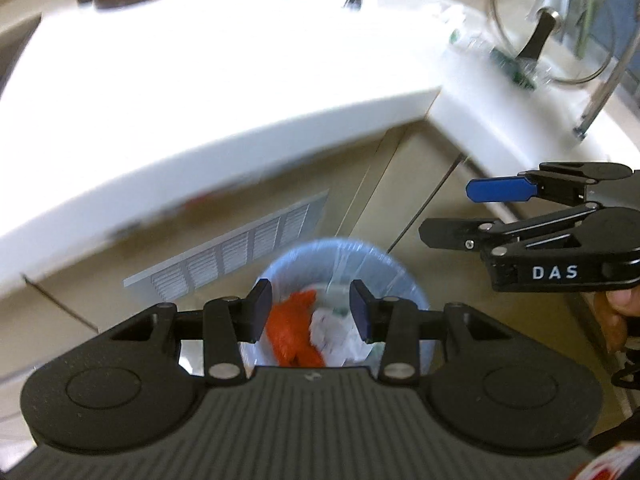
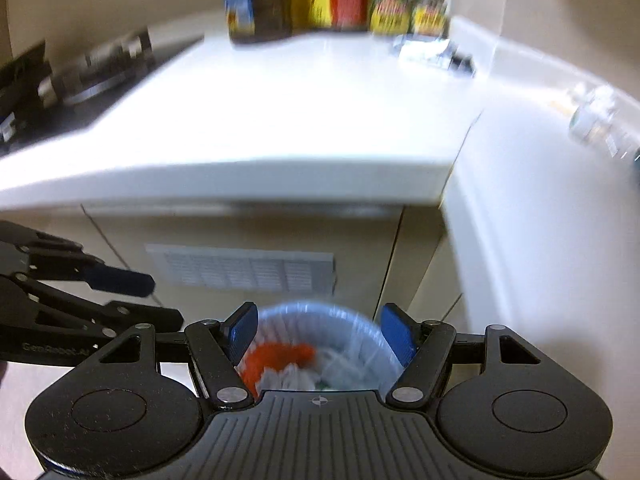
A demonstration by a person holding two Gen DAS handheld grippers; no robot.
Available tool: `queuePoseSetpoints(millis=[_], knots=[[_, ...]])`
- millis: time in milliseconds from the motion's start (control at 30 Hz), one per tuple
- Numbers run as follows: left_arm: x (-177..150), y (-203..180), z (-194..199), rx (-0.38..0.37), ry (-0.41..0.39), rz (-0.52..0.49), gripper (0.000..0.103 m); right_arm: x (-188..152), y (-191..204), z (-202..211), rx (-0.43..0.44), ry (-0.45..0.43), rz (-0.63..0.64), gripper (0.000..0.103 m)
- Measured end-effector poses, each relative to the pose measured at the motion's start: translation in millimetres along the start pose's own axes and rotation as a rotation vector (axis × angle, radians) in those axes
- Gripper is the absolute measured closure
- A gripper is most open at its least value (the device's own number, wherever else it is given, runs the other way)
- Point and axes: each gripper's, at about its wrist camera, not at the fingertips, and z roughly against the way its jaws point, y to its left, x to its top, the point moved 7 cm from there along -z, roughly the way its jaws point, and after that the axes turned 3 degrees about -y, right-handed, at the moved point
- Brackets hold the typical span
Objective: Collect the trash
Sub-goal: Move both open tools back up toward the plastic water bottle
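Black burners of a blurred stove top (image 2: 76, 84) sit at the far left of the right wrist view, beside a broad white countertop (image 2: 288, 120). At the back of that counter stands a row of dark bottles and yellow-labelled jars (image 2: 332, 0), with a crumpled clear wrapper with dark print (image 2: 434, 54) lying just to their right. Below the counter edge, a grey slatted vent panel (image 2: 240, 270) is set in the beige cabinet front.

On the floor near the cabinet stands the round bin lined with a pale blue plastic bag (image 1: 400, 276). Inside it lie a crumpled orange wrapper (image 1: 294, 330) and crumpled white paper (image 1: 334, 328) — side by side, the orange to the left.

The left gripper (image 1: 311, 310) hangs above the bin, its blue-padded jaws spread with nothing between them. The right gripper (image 2: 318, 334) is likewise over the bin, jaws wider apart and empty.

Further right in the left wrist view, a clear plastic bottle with a green label (image 1: 508, 66) lies on the counter's return, and beyond it a glass pot lid with a black knob (image 1: 560, 24) leans upright — near a chrome faucet (image 1: 600, 92).
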Motion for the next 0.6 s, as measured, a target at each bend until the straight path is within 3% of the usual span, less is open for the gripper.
queuePoseSetpoints(millis=[267,600], knots=[[41.9,-12.6,23.0,-0.044,-0.108,-0.056,0.064,33.7,-7.7,47.8,-0.062,-0.156,-0.037,0.035],[94.0,-19.9,24.4,-0.121,-0.180,-0.154,0.059,52.1,-61.9,85.9,-0.278,-0.249,-0.197,0.035]])
